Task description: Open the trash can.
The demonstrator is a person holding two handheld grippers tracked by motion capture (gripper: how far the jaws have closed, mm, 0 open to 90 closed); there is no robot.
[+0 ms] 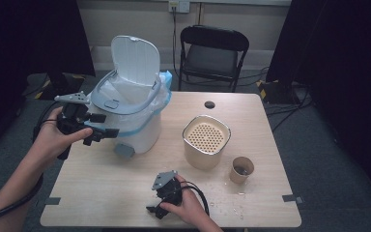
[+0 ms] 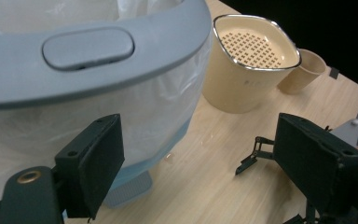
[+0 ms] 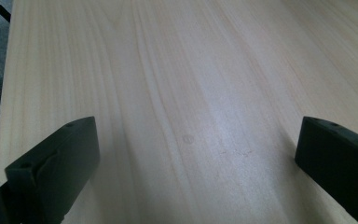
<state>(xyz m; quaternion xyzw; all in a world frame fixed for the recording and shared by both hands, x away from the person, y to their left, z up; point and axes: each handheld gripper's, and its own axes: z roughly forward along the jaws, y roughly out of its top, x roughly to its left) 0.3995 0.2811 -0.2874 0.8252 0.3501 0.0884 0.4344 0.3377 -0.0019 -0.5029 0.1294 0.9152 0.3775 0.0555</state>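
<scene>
While the left gripper [image 1: 107, 133] hovers with open jaws beside the trash bin [image 1: 140, 125], whose lid already stands up, nothing is grasped yet; the right gripper [image 1: 155, 209] rests open on the tabletop [image 1: 125, 193].

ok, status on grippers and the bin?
Left gripper open at bin, lid up. Right gripper open, low over table. Nothing in the way.

A pale wooden table [image 1: 101, 193] with a small dark hole [image 1: 209, 104] near its far edge; on its right half, a cream container [image 1: 206, 141] topped by a perforated lid, upright; just beside it to the right, a brown paper cup [image 1: 242, 169], upright; a scatter of droplets [image 1: 227, 200] near the cup; behind the table, a black folding chair [image 1: 214, 53] against the wall; grey carpet below.
</scene>
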